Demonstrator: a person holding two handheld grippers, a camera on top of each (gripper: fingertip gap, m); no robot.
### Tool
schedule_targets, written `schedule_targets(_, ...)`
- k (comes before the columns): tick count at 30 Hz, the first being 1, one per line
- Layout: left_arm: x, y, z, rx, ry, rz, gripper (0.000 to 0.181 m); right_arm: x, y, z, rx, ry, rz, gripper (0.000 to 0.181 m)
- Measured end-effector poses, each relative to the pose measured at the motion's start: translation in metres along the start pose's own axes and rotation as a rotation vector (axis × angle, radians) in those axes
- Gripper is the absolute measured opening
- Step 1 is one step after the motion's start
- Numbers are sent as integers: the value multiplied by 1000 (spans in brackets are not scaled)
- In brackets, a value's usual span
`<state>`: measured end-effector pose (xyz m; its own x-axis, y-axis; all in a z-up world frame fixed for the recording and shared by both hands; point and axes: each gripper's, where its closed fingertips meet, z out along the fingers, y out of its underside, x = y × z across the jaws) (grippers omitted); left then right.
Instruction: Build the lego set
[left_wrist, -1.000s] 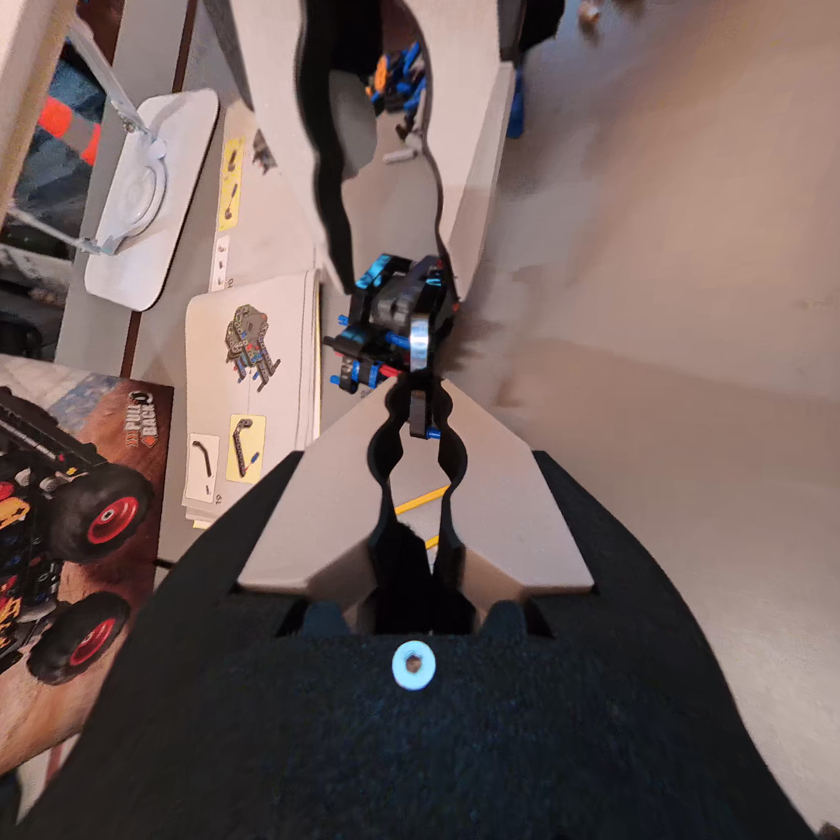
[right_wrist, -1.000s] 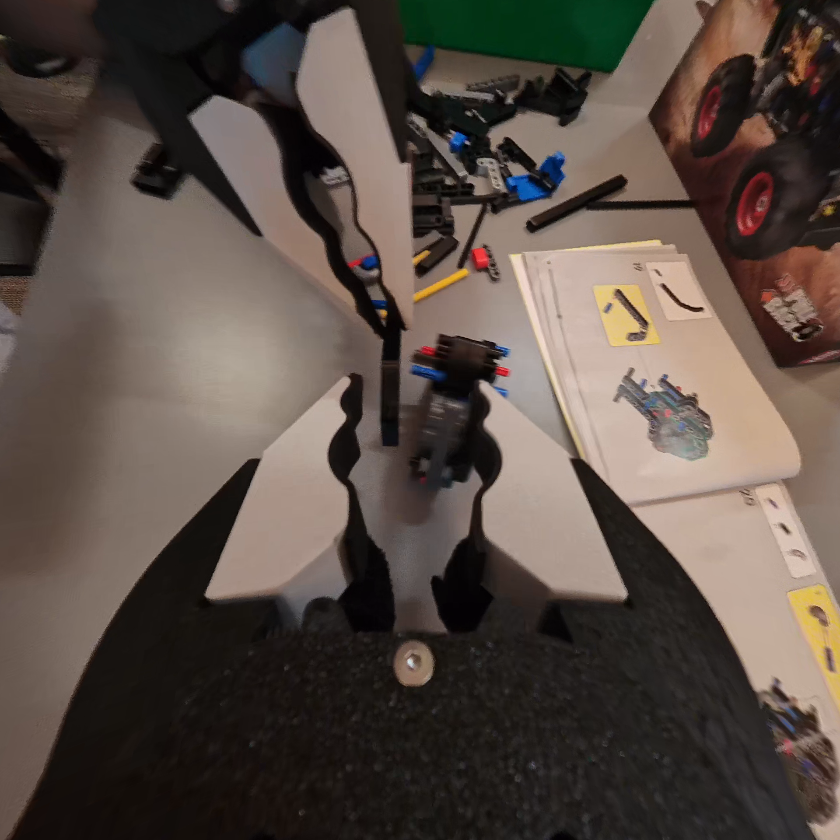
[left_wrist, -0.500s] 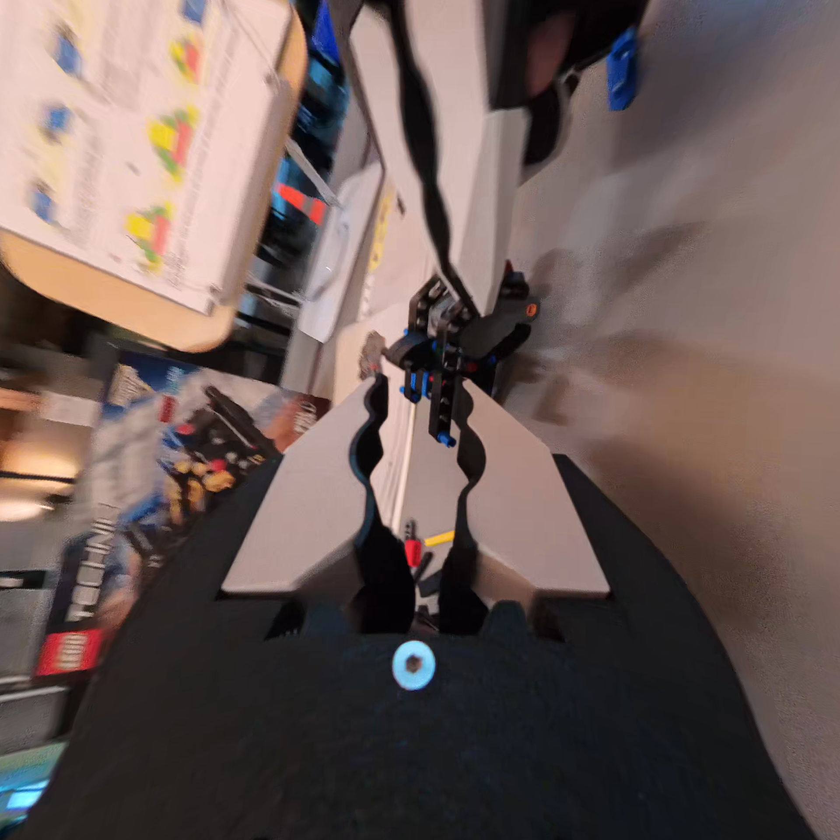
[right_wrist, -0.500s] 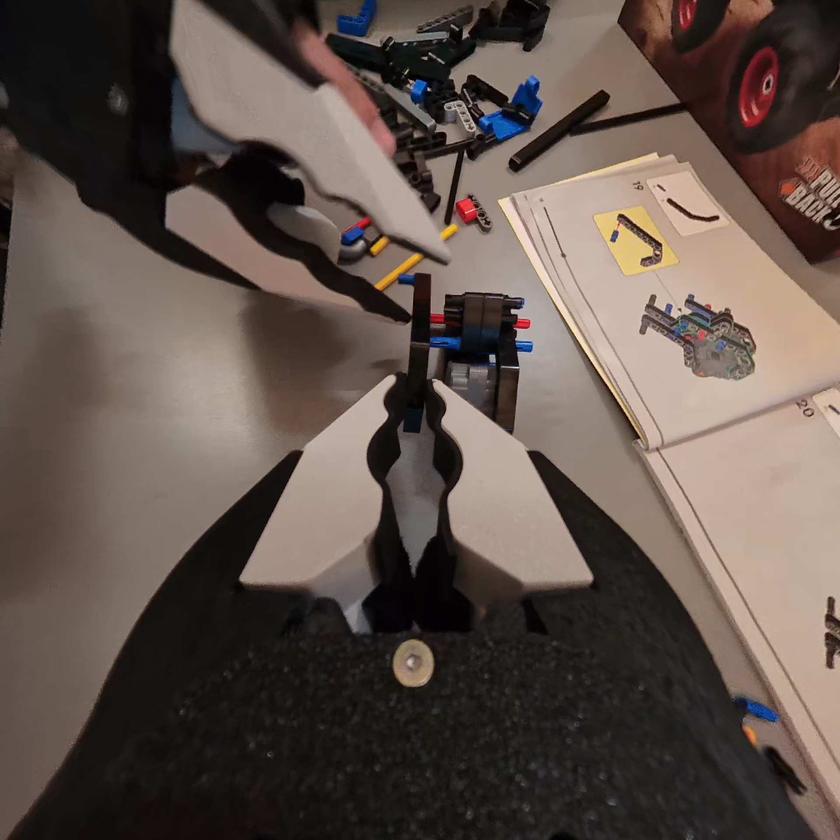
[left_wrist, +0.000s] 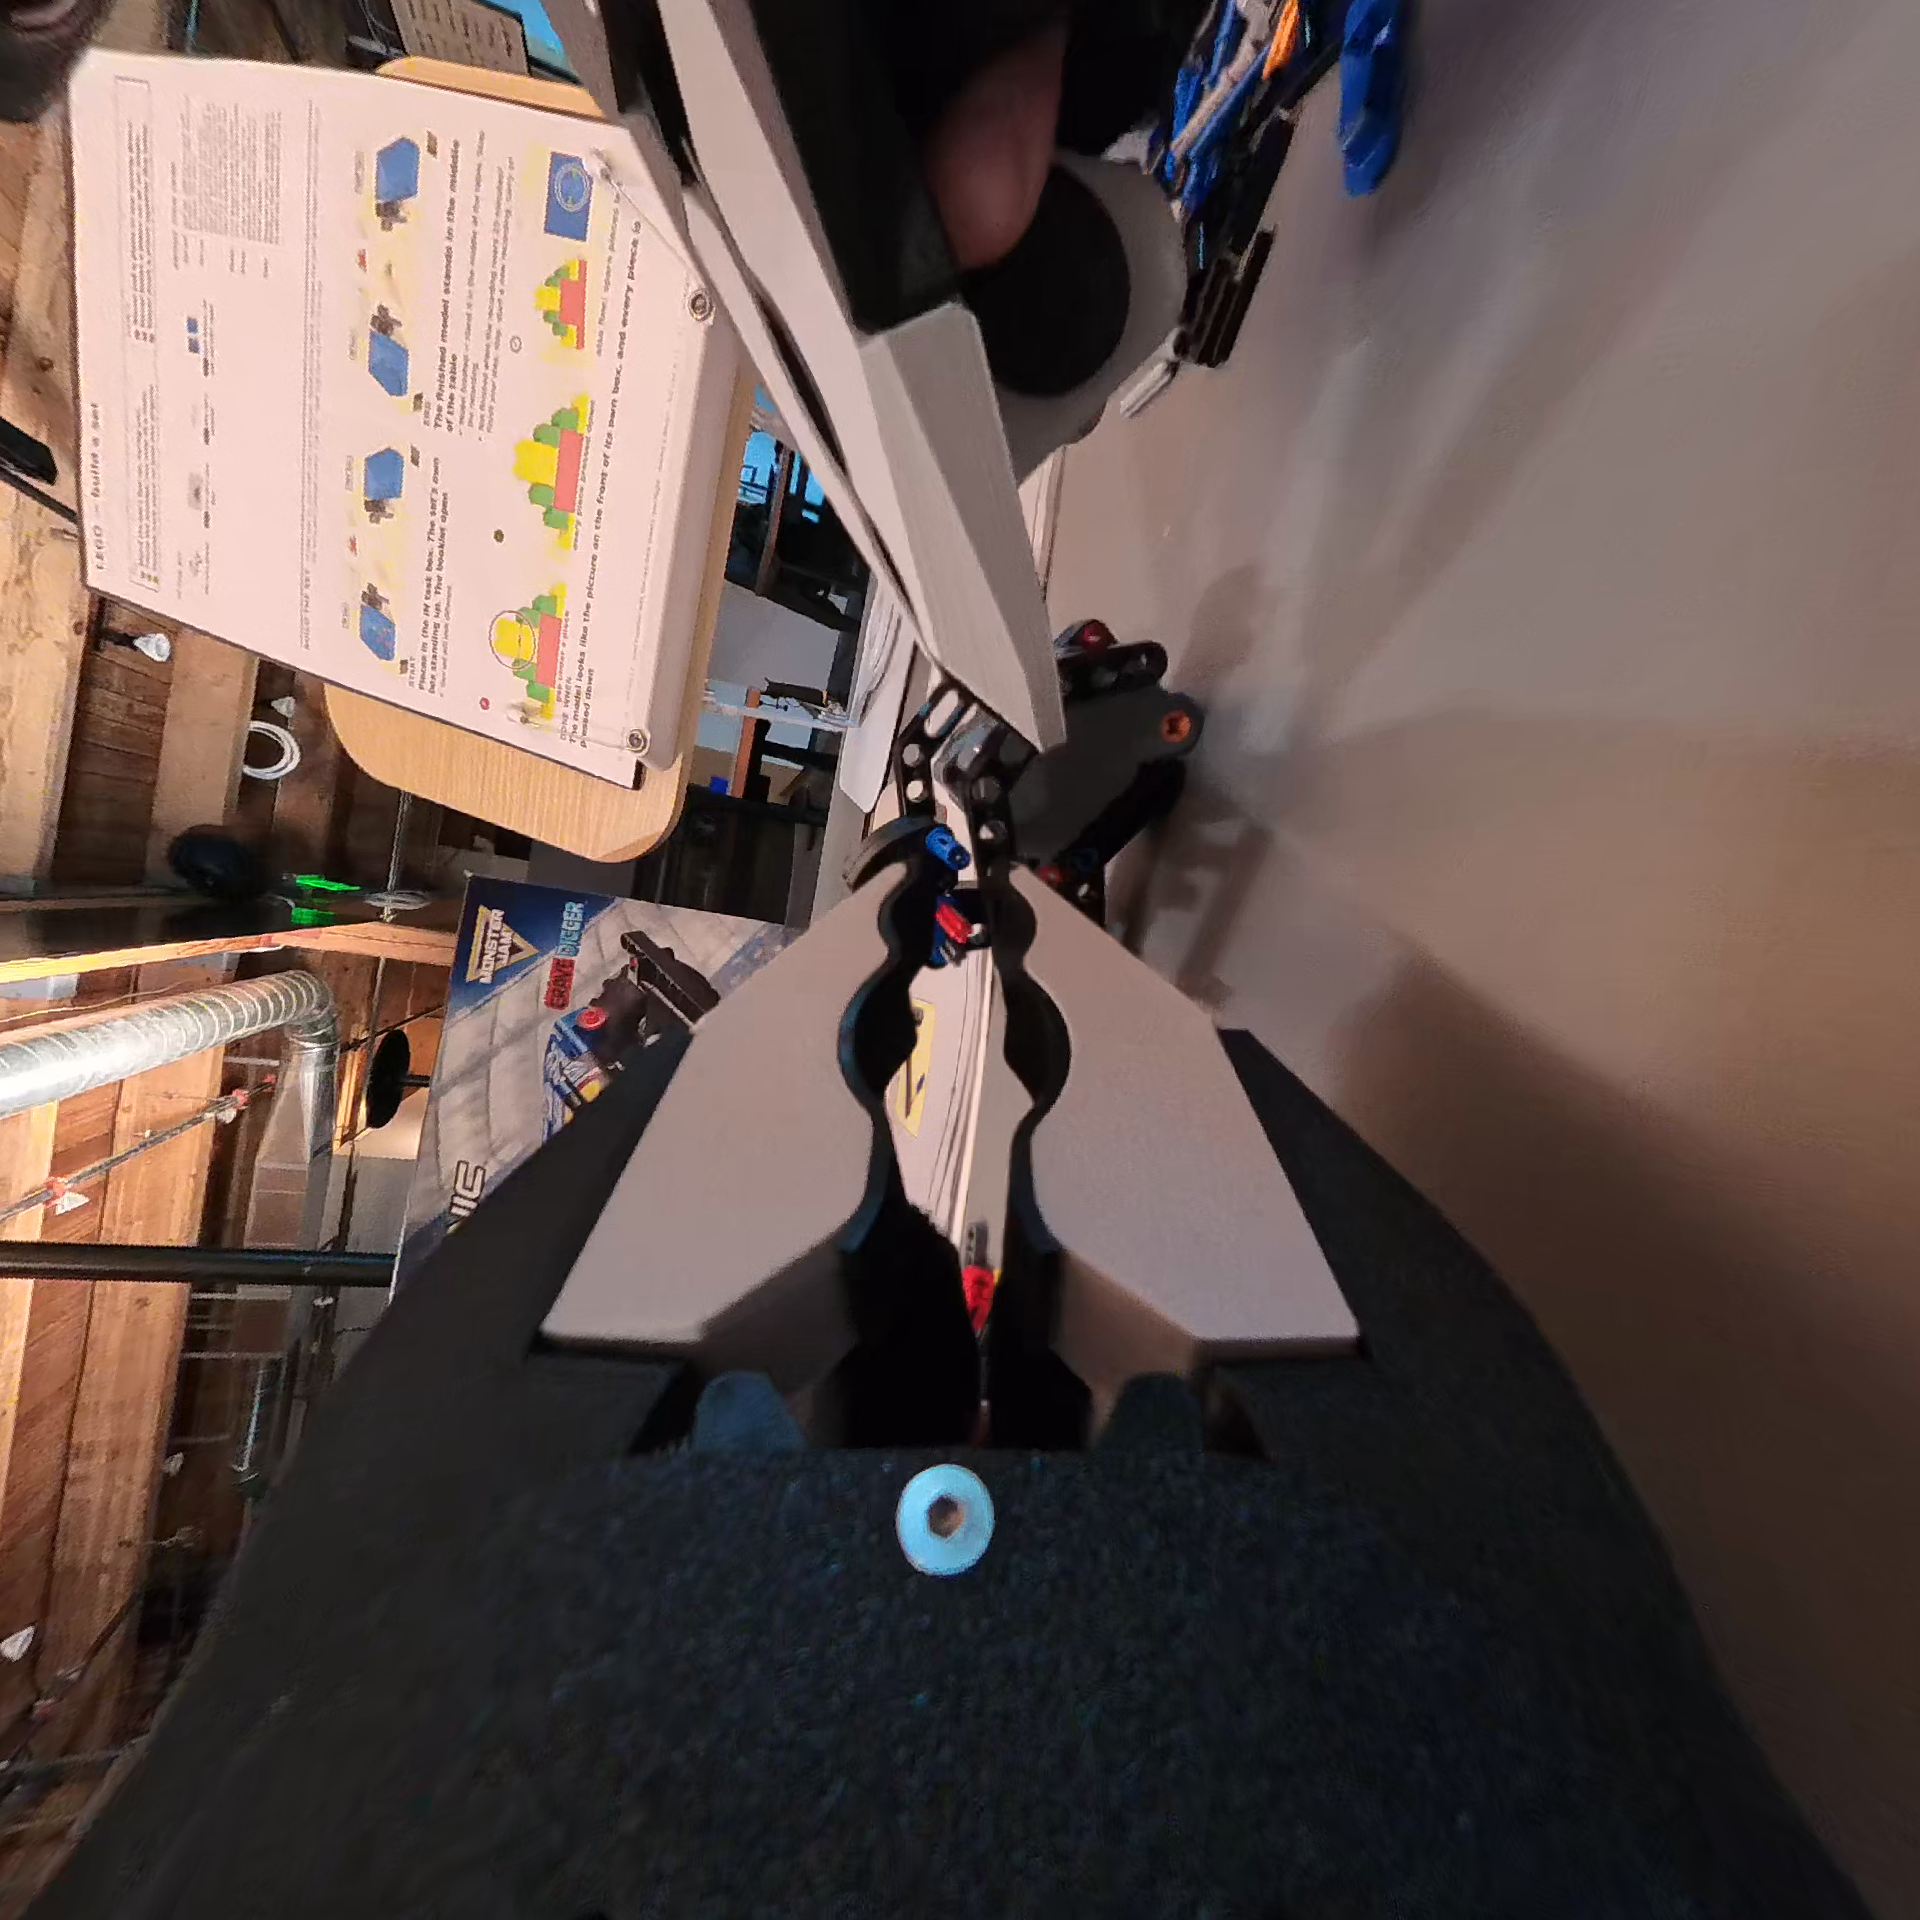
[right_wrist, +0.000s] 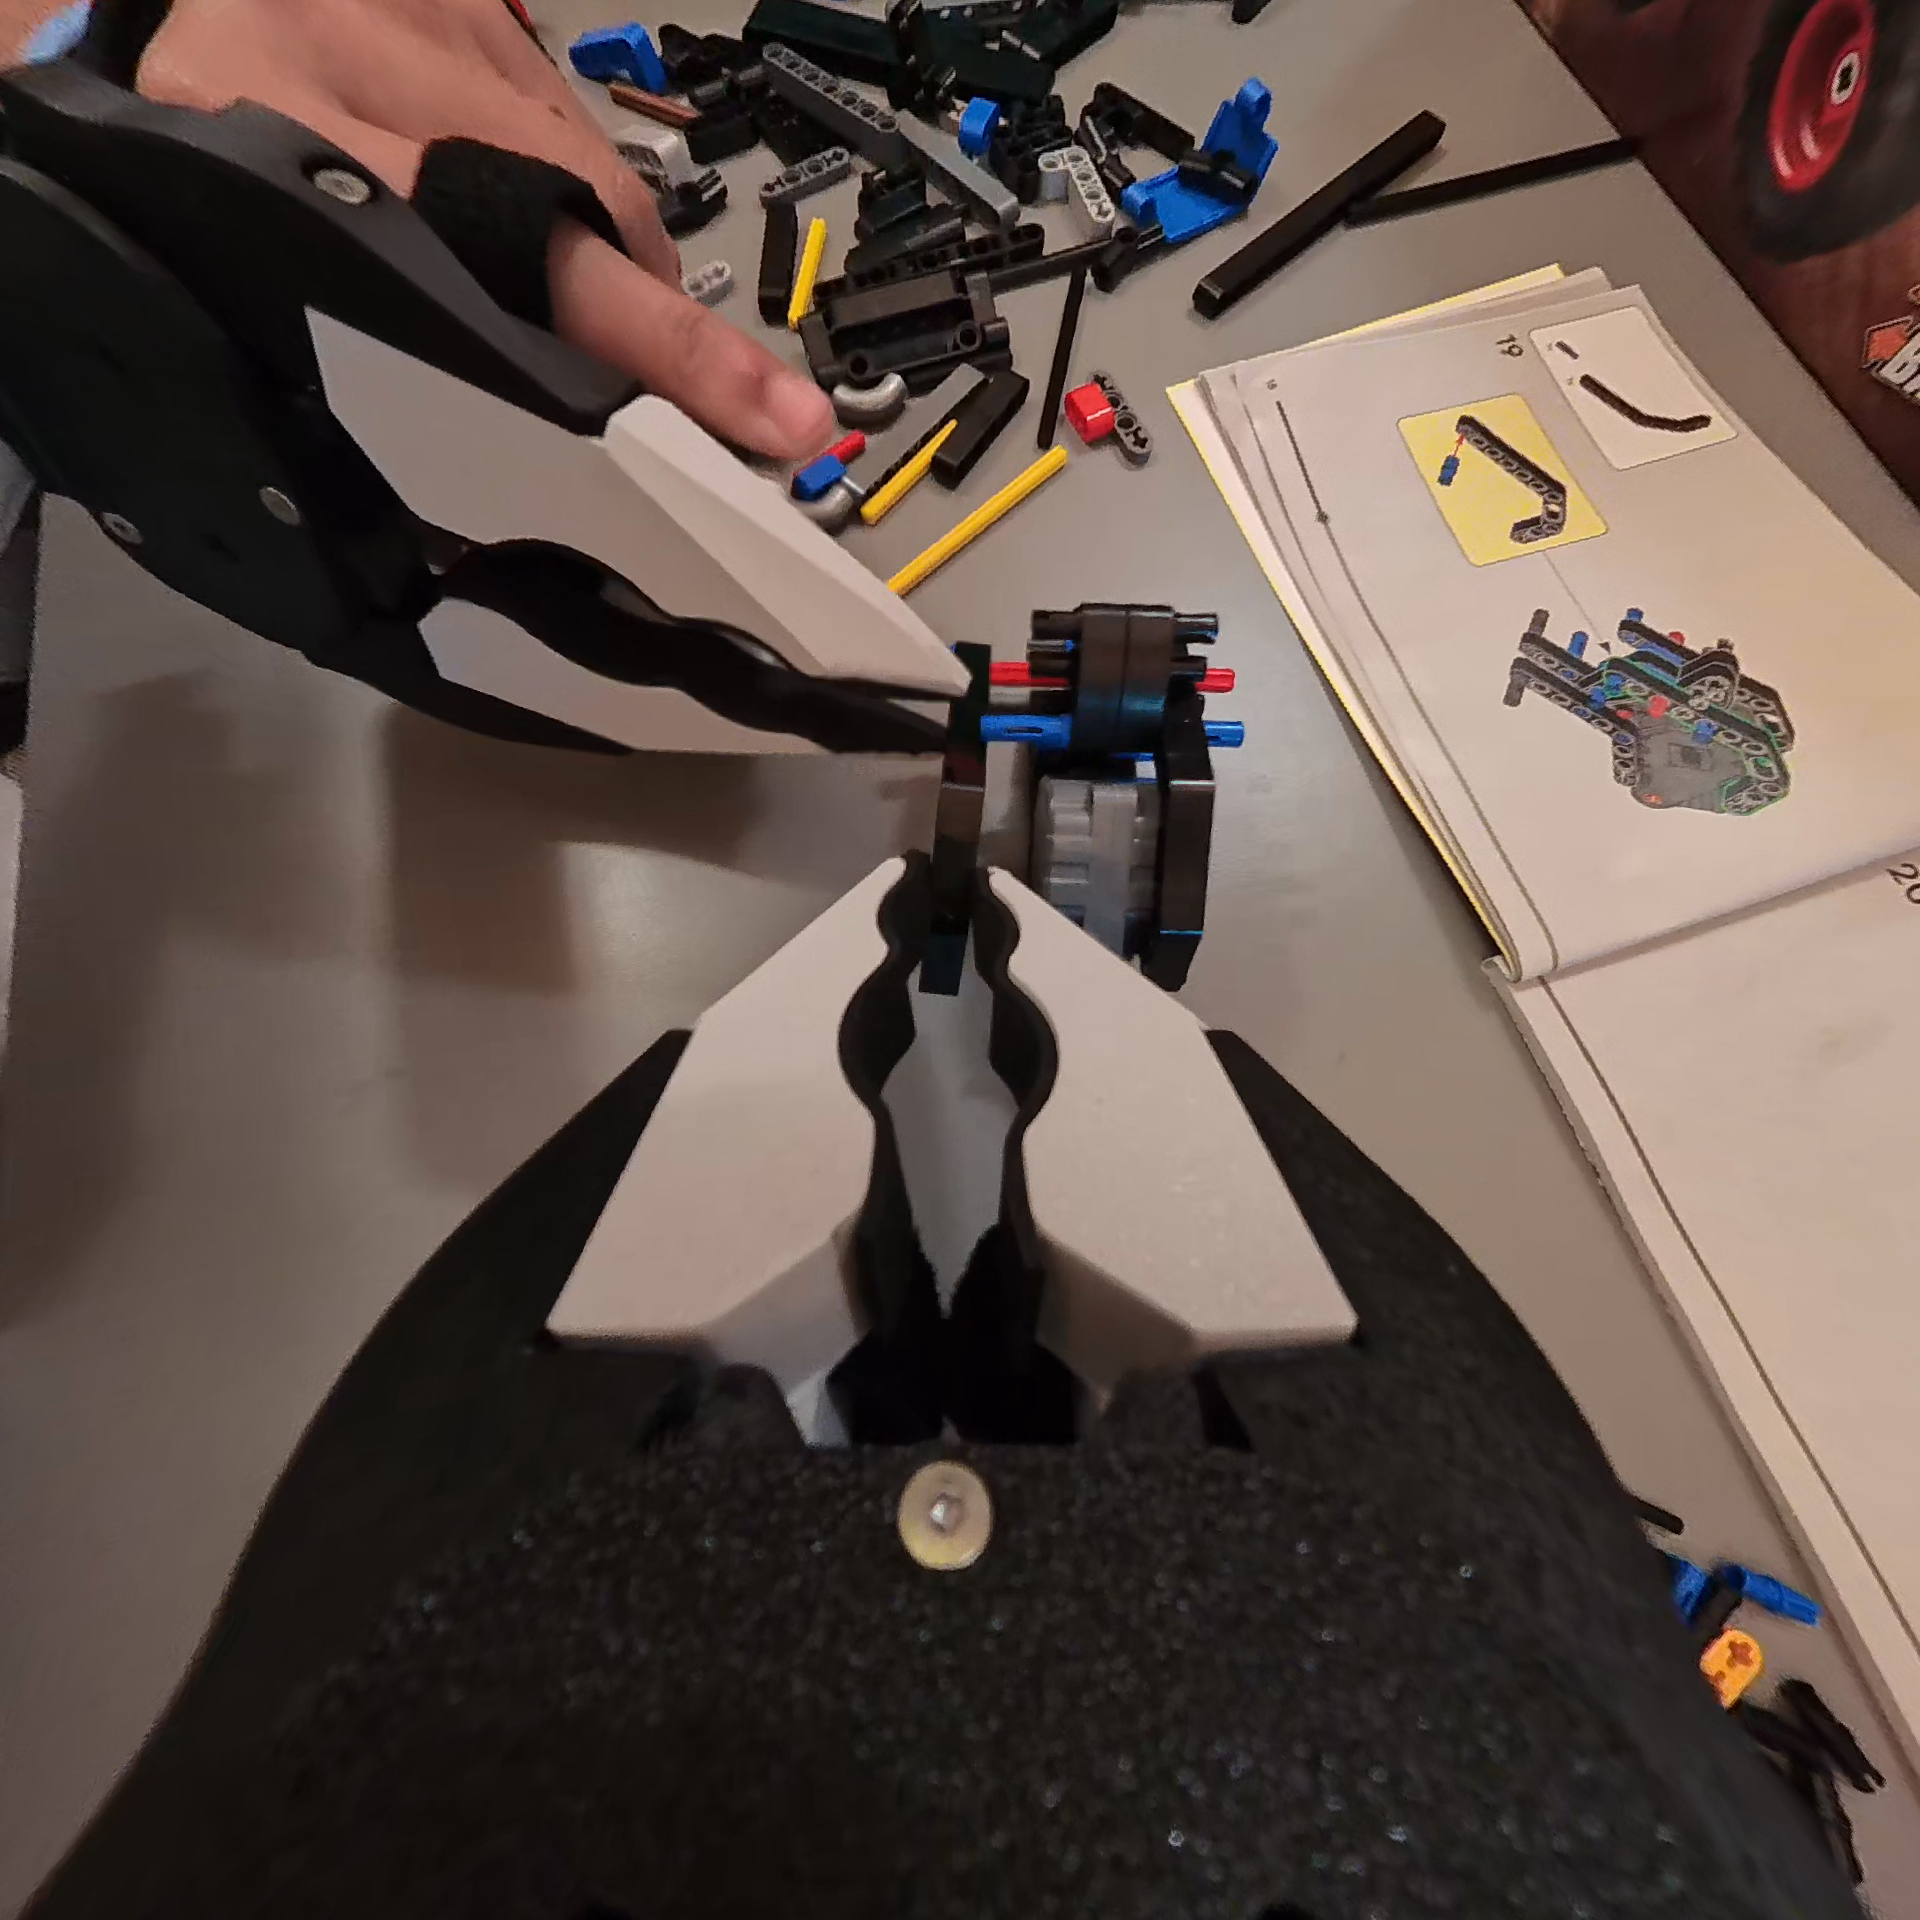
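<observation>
A black beam (right_wrist: 954, 821) stands upright beside the part-built black and grey model (right_wrist: 1127, 769), against its red and blue pins. My right gripper (right_wrist: 951, 883) is shut on the beam's lower end. My left gripper (right_wrist: 956, 717) comes in from the left, turned on its side, its jaws closed to a narrow gap at the beam's upper end. In the left wrist view my left gripper (left_wrist: 956, 883) meets the beam (left_wrist: 985, 821) and the model (left_wrist: 1101, 748), and the right gripper (left_wrist: 1039, 727) reaches in from above.
A pile of loose black, blue and yellow parts (right_wrist: 935, 187) lies behind the model. The open instruction booklet (right_wrist: 1662, 623) is to the right, the set's box (right_wrist: 1818, 135) beyond it. A few small parts (right_wrist: 1745, 1621) lie at the near right. A person's hand (right_wrist: 623, 291) holds the left gripper. Left and right tips are no more than a few centimetres apart.
The right gripper shut on the black beam. The left gripper let go of it, rolled onto its side and narrowed its jaws at the beam's top. The beam now sits against the model's pins.
</observation>
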<state>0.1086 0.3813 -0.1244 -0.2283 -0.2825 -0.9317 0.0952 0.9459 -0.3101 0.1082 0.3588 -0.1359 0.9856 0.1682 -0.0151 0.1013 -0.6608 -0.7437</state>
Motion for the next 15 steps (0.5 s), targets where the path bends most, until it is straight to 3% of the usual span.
schedule_targets(1,0,0,0,3,3,0,7,0,-1,-1,10,-6,7,7)
schedule_targets(15,6,7,3,-18,41,-27,15,-2,-3,0,40,-41,30,7)
